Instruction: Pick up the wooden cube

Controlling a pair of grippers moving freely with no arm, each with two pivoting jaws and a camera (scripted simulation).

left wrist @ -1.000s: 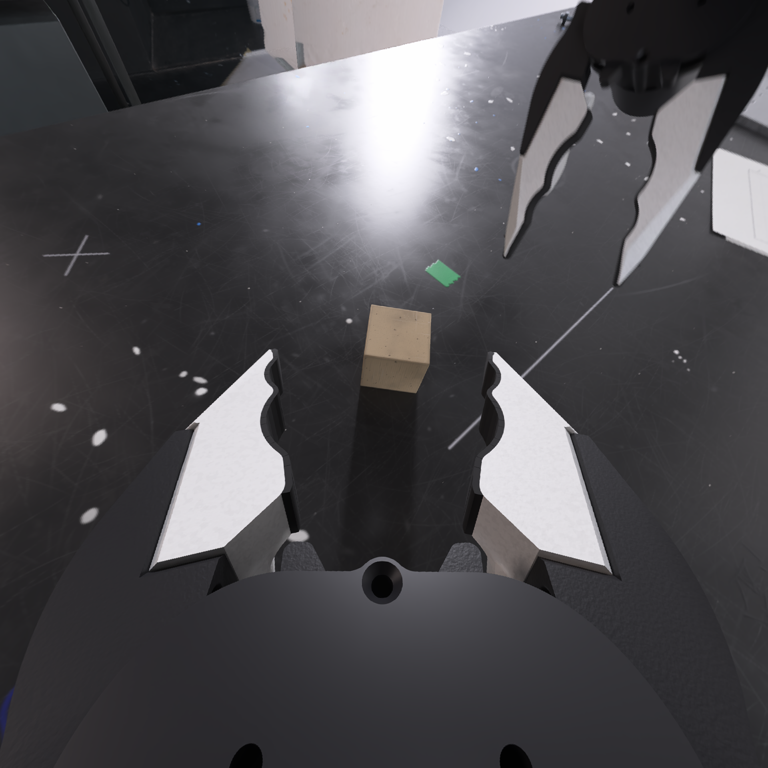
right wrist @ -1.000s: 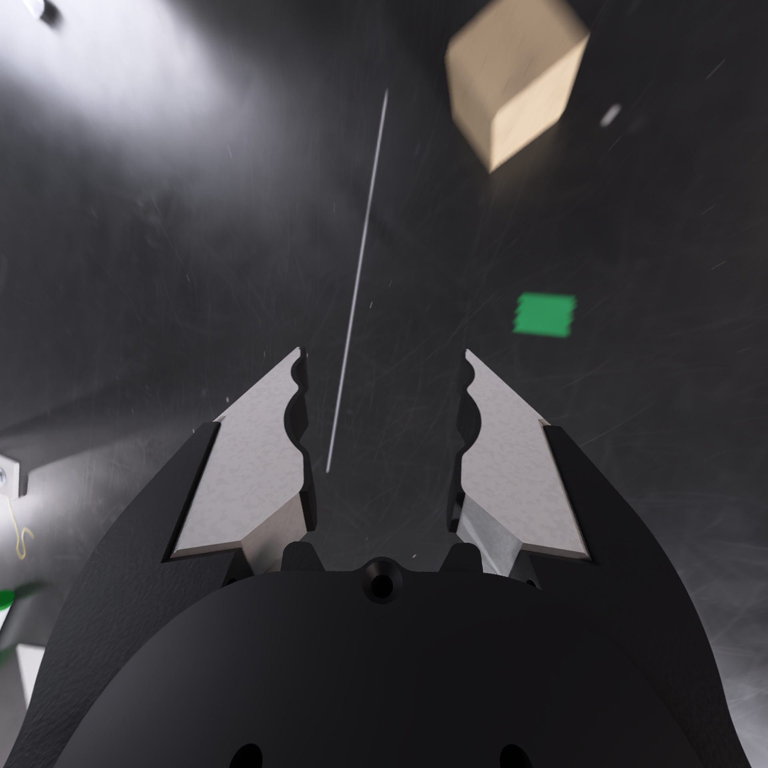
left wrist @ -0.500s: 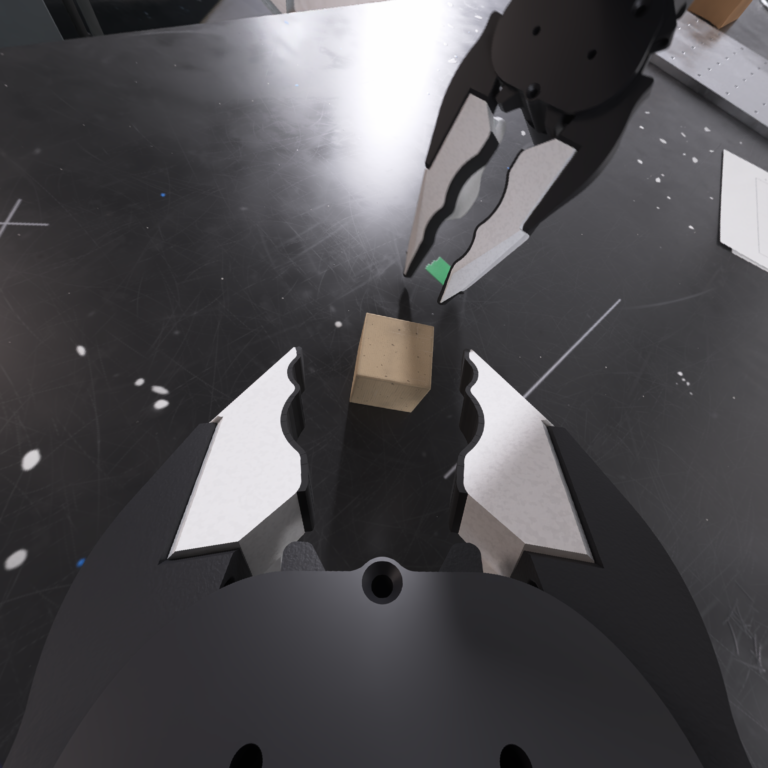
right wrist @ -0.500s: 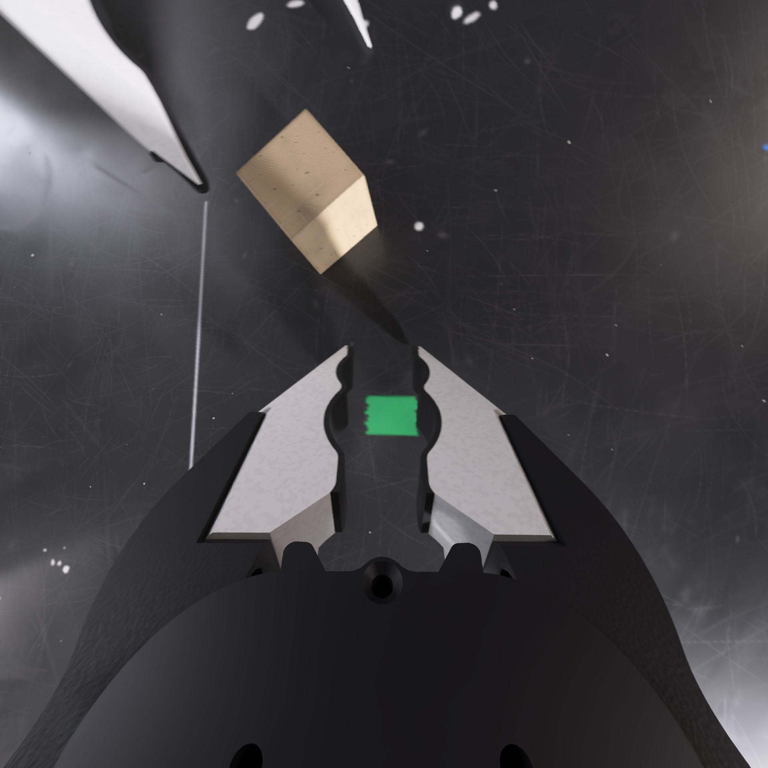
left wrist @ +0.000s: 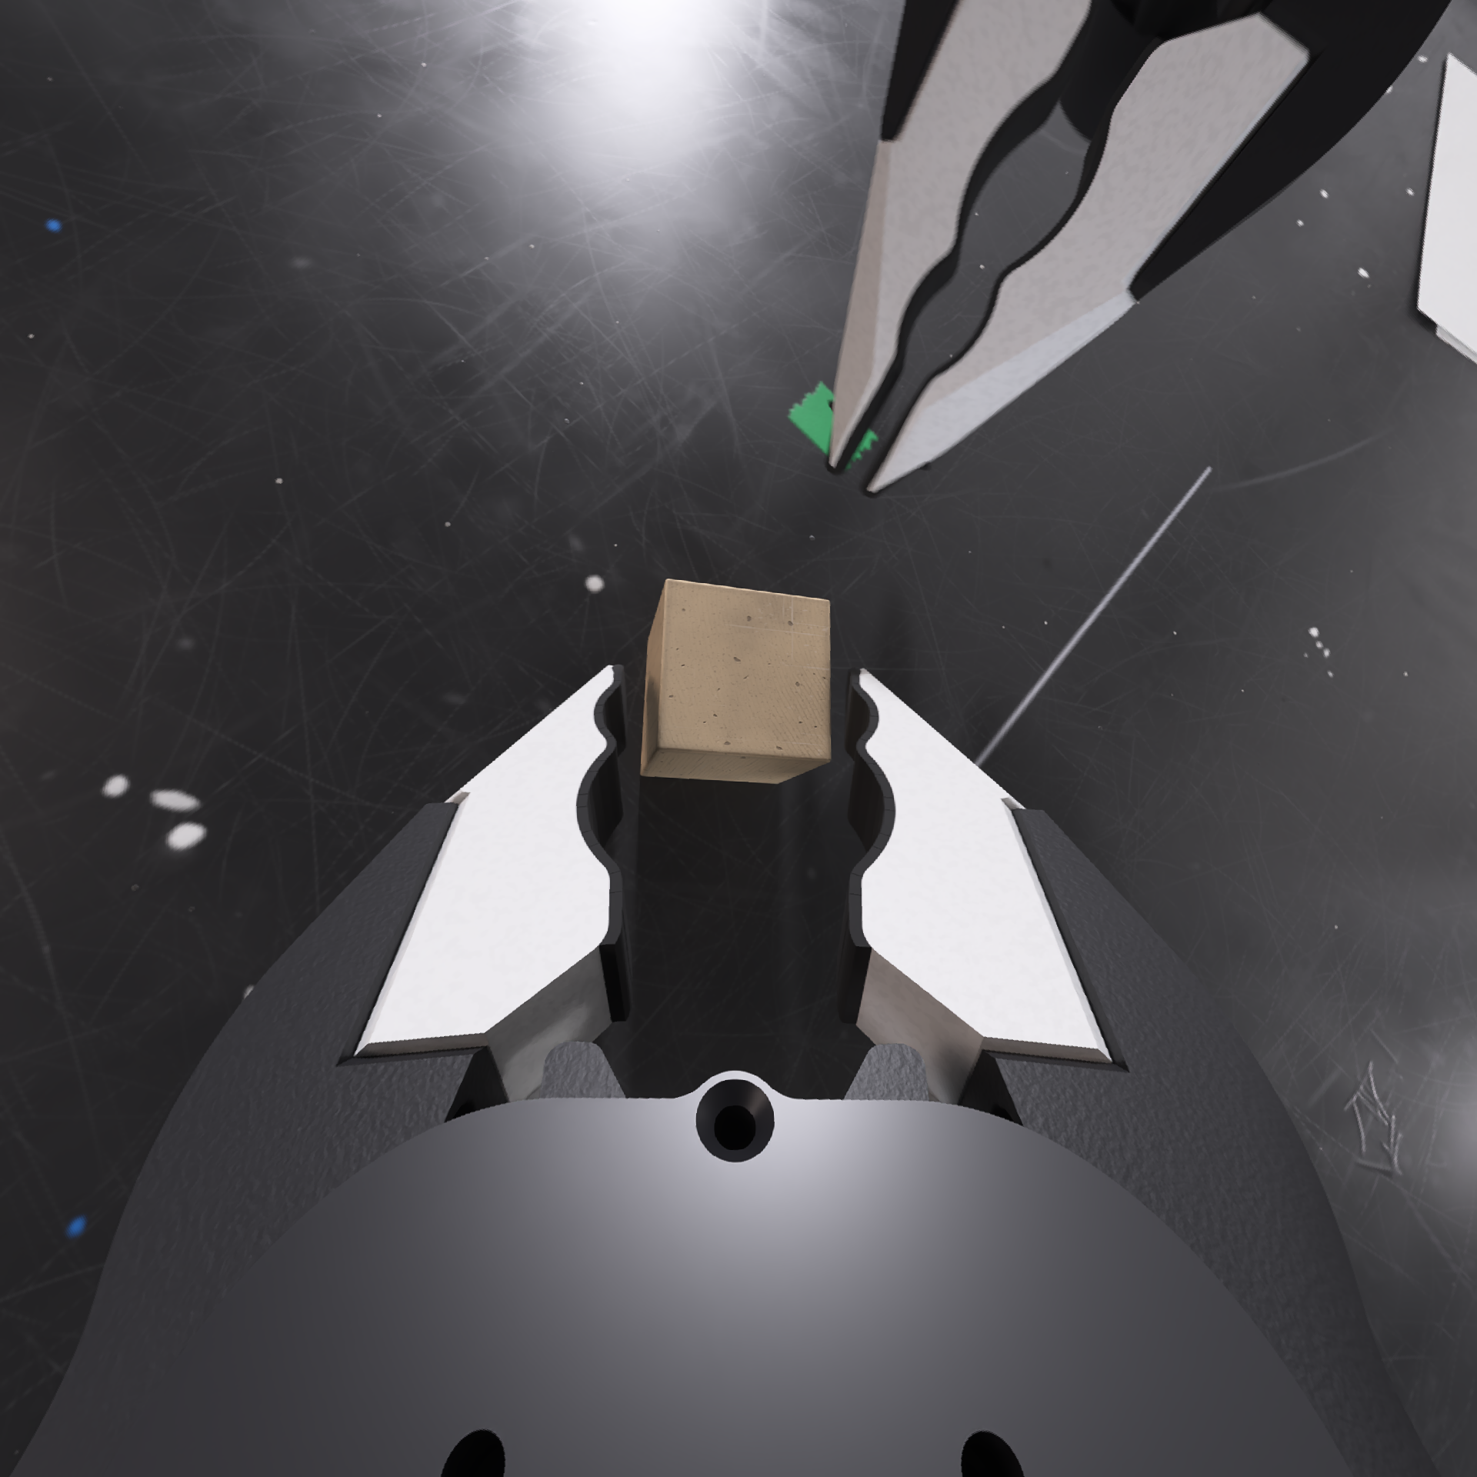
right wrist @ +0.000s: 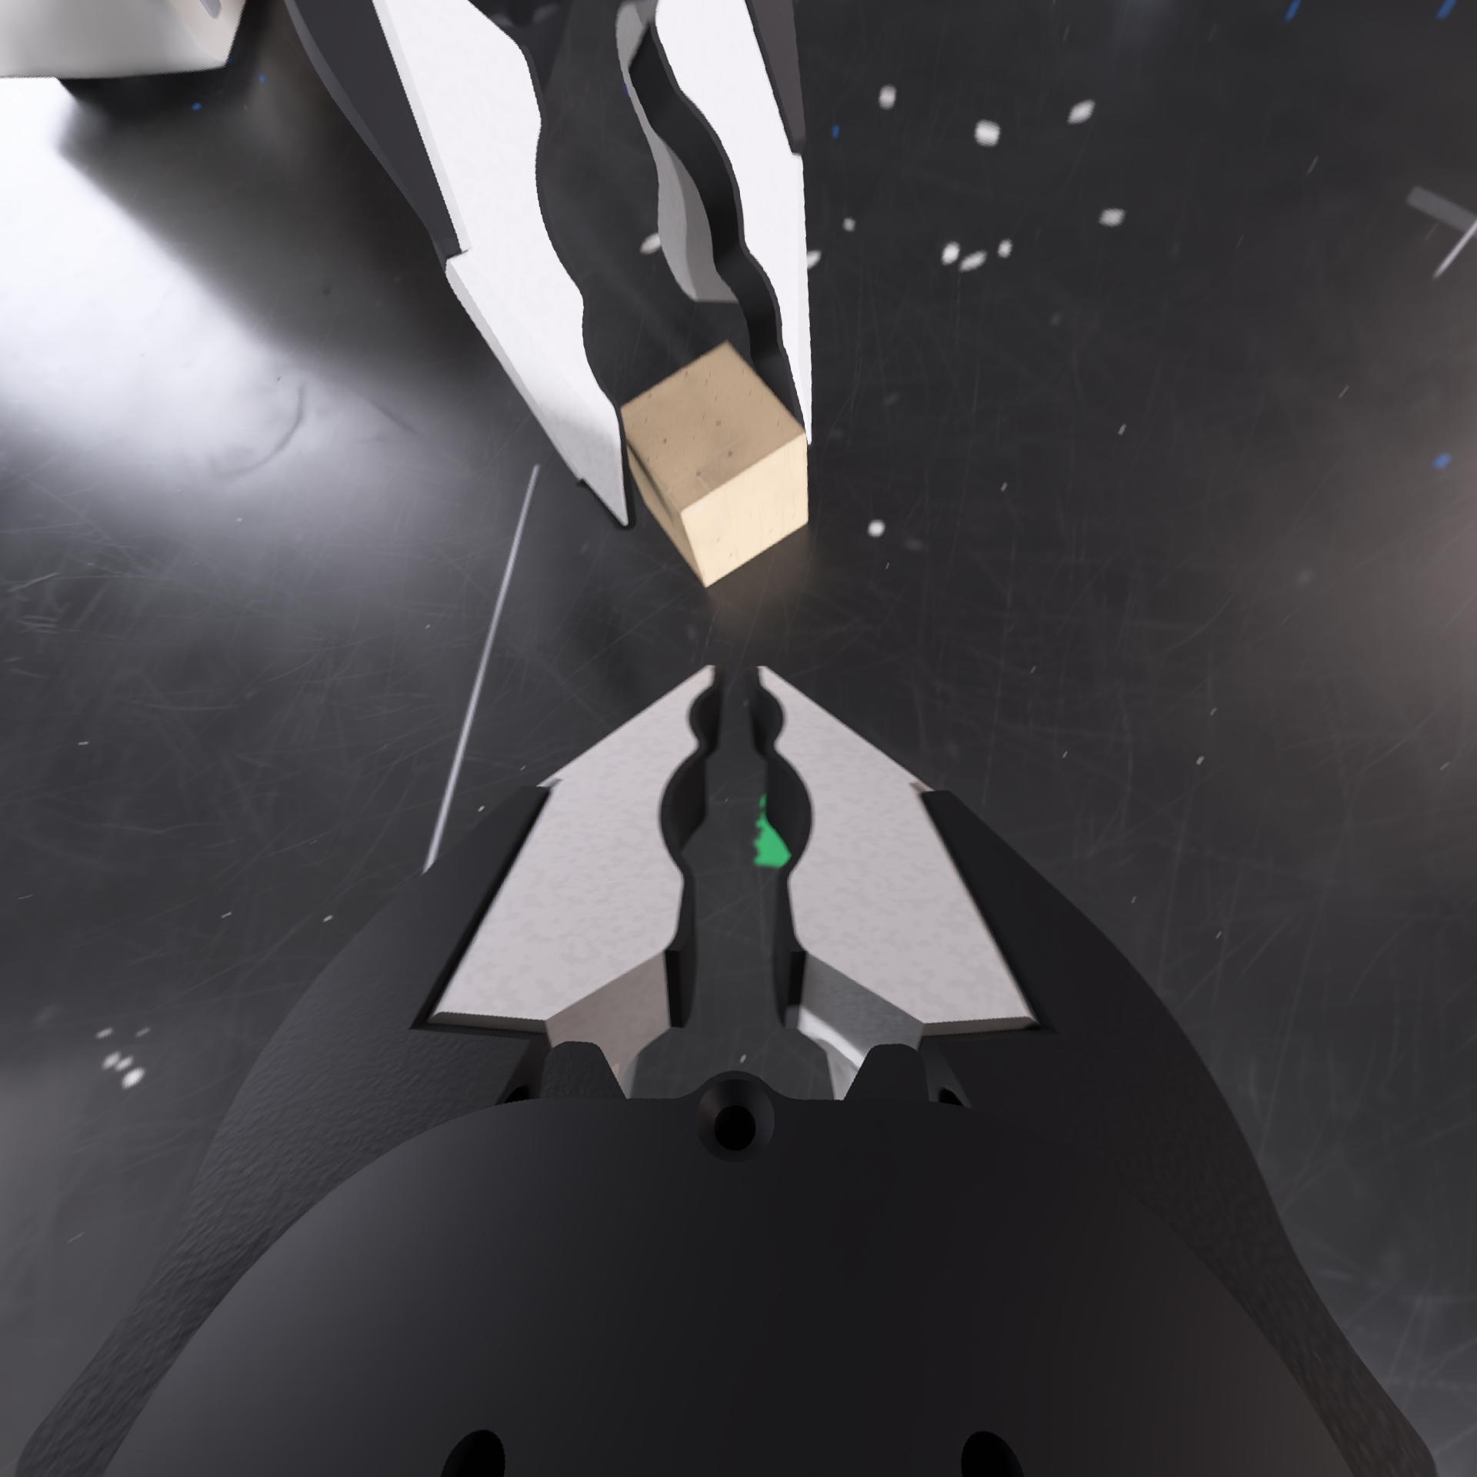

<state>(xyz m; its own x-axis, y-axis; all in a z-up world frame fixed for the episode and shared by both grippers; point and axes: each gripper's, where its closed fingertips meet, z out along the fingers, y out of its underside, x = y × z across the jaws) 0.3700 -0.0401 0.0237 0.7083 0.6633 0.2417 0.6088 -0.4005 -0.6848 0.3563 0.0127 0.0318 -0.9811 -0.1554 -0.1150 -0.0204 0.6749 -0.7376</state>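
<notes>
The wooden cube [left wrist: 735, 687] rests on the black scratched table [left wrist: 320, 479]. My left gripper [left wrist: 737, 675] is open and low, its two fingertips on either side of the cube with narrow gaps. The right wrist view shows the same cube [right wrist: 715, 471] between the left gripper's fingers [right wrist: 711, 471]. My right gripper [right wrist: 735, 673] is empty, its tips almost touching just above the table, a short way beyond the cube. In the left wrist view the right gripper [left wrist: 853, 475] points down over a green tape scrap [left wrist: 809, 420].
The green tape scrap [right wrist: 771, 847] shows through the right gripper's narrow gap. A thin white line [left wrist: 1095, 615] runs across the table right of the cube. A white sheet [left wrist: 1455, 200] lies at the far right. A white object [right wrist: 104, 40] stands at the top left.
My left gripper has moved forward and narrowed so the cube now sits between its fingertips. My right gripper has swung over the green tape and closed nearly fully.
</notes>
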